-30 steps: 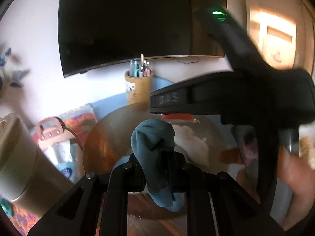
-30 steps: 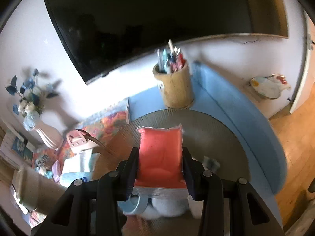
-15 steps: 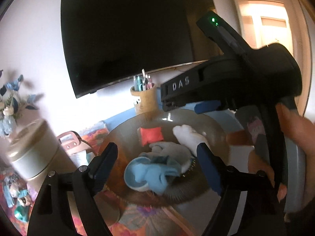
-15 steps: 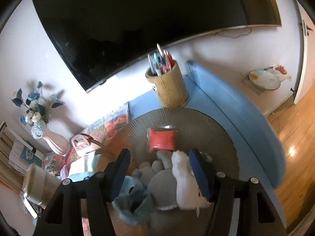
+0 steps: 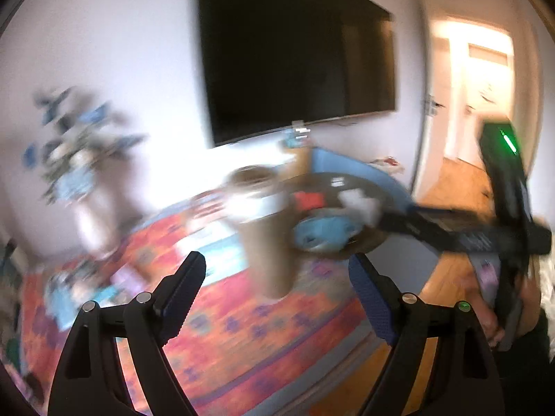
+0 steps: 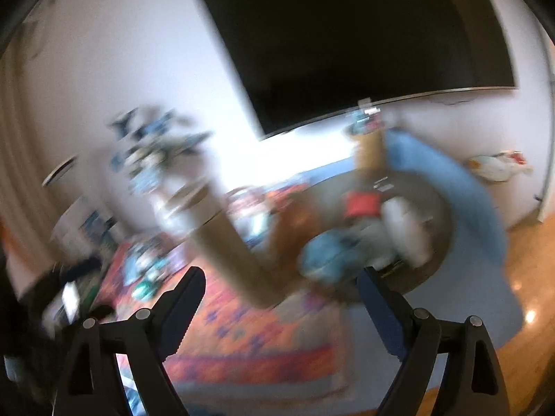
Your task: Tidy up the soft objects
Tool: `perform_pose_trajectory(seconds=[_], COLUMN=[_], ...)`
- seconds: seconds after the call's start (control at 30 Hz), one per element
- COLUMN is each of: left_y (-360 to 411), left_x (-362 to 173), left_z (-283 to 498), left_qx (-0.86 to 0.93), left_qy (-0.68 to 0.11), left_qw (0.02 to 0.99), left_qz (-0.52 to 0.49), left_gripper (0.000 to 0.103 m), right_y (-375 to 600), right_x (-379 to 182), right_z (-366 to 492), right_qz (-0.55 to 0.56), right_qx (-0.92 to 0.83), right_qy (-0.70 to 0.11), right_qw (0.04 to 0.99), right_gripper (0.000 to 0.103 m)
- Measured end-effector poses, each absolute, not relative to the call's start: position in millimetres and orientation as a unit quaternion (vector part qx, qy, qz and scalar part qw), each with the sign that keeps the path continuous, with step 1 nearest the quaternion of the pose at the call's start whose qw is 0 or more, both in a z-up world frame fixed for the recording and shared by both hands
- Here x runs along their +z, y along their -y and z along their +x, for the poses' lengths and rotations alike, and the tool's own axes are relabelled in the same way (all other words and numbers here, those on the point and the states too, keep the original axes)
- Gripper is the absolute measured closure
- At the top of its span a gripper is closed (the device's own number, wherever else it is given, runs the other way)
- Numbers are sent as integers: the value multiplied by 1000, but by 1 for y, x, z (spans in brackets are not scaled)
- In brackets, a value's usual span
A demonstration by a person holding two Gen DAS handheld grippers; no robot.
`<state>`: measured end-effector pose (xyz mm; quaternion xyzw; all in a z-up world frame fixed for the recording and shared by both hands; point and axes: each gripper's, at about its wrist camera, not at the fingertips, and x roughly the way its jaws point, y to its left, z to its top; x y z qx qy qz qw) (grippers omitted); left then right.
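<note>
Both tongs, left (image 5: 277, 277) and right (image 6: 281, 287), tilt downward, spread wide, just opened, holding nothing

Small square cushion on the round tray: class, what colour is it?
Red-orange; the small square cushion on the round tray shows best in the right wrist view.

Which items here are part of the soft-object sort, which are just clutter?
Job items: red pouch, blue cloth, white plush, all on the round tray.

Clutter: TV, pen cup, flower vase, tan cylinder, patterned mat.
</note>
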<state>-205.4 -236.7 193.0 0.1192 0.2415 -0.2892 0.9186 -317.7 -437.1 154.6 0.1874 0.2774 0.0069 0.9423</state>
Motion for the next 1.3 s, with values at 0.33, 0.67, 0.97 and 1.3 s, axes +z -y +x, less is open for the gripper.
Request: perform_pose_trajectory(seconds=[0.33,0.67,0.97,1.3], left_y=[35,-12,22,42], left_x=[241,82,41,24], left_z=[-129,-35,-1,7], left_qx=[-111,-195,-242,-246], left_qy=[-249,-386,-411,-435], left_qw=[962,901,879,866], left_qz=[23,-31,-10,22], left_gripper=[18,2,2,41], right_y=[285,206,160,148], right_x=[145,89,72,34], right_z=[-249,-109,-30,10], right_qz=[68,43,13,85], right_qx=[103,101,140,155], right_qy=[-338,-445,-453,-498], right_qw=[933,889,881,849], right_gripper=[15,15,32,32])
